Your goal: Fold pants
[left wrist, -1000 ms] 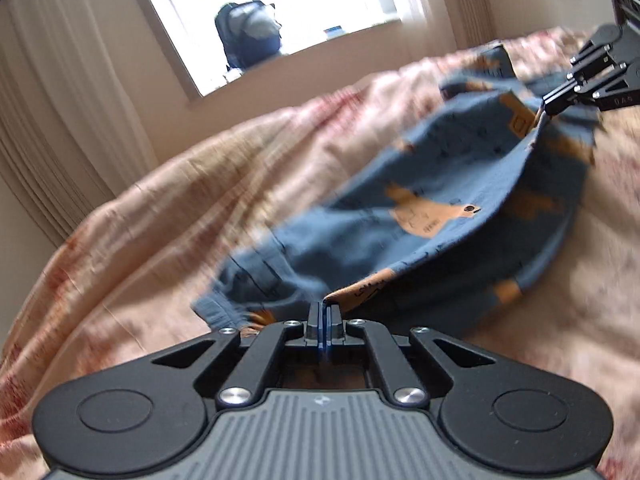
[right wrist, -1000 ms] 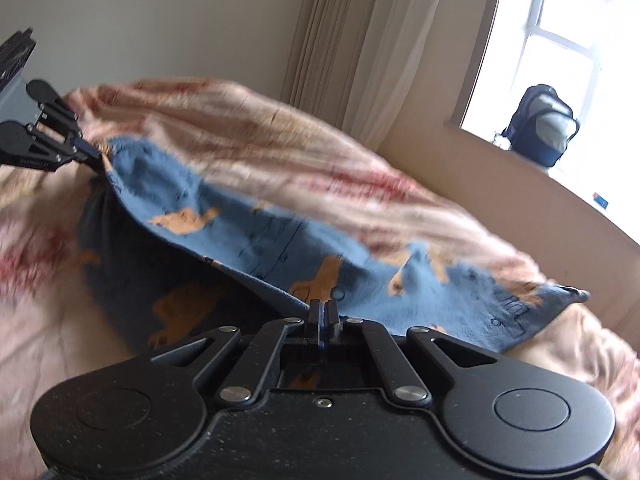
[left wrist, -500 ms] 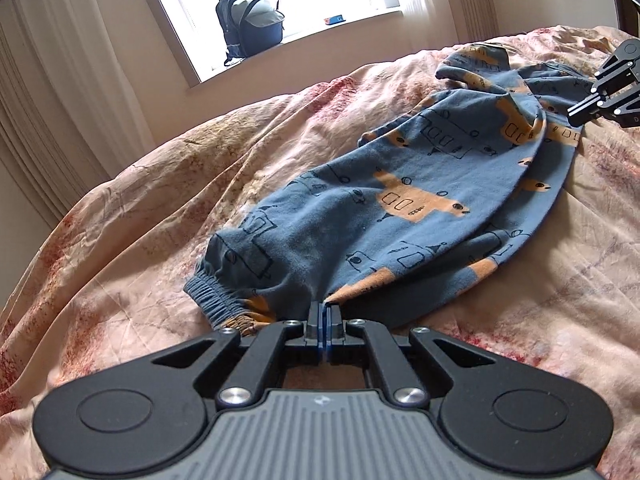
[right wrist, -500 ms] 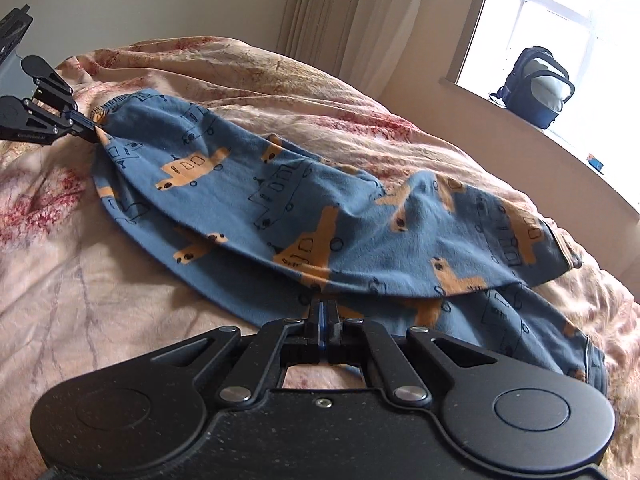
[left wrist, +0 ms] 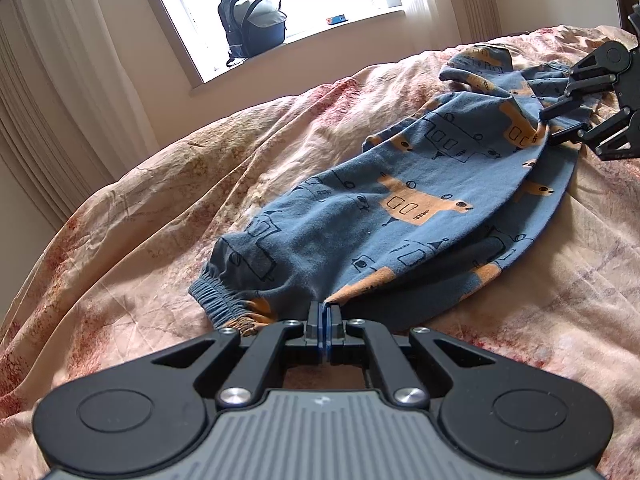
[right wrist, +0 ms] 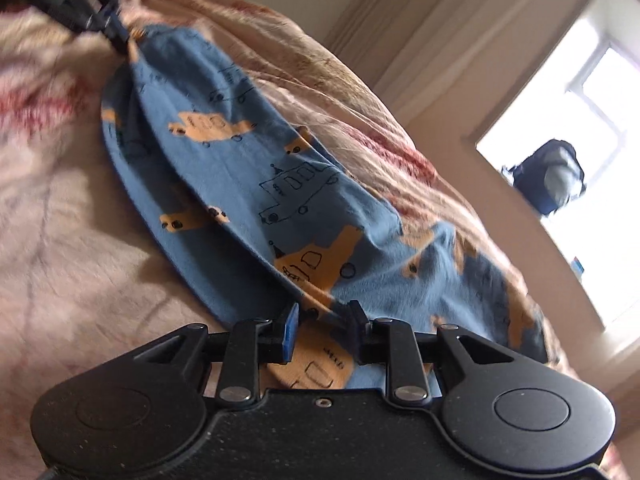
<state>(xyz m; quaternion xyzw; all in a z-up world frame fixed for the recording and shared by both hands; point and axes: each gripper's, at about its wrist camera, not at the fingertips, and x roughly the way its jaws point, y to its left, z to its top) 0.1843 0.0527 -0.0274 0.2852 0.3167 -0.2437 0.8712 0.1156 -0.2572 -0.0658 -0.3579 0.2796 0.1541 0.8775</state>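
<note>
Blue pants [left wrist: 400, 208] with orange vehicle prints lie folded lengthwise on the bed, elastic cuff toward the left wrist camera. My left gripper [left wrist: 324, 312] is shut on the pants' folded edge beside the cuff; from the right wrist view, the left gripper [right wrist: 122, 42] shows up blurred at the top left, pinching the pants' far end. My right gripper [right wrist: 324, 312] is opening its jaws at the other end of the pants [right wrist: 280, 184]. Cloth lies loose between the parted pads. In the left wrist view the right gripper [left wrist: 550, 126] is at the right edge, fingers spread over the cloth.
A pink and cream patterned bedspread [left wrist: 160, 200] covers the bed under the pants. A dark backpack [left wrist: 252, 24] stands on the window sill beyond the bed. Curtains [left wrist: 60, 100] hang beside the window.
The pants, held up and stretched between both grippers a second ago, now lie on the bed. The right gripper has sunk, rolled and parted its jaws. The left gripper has stayed put.
</note>
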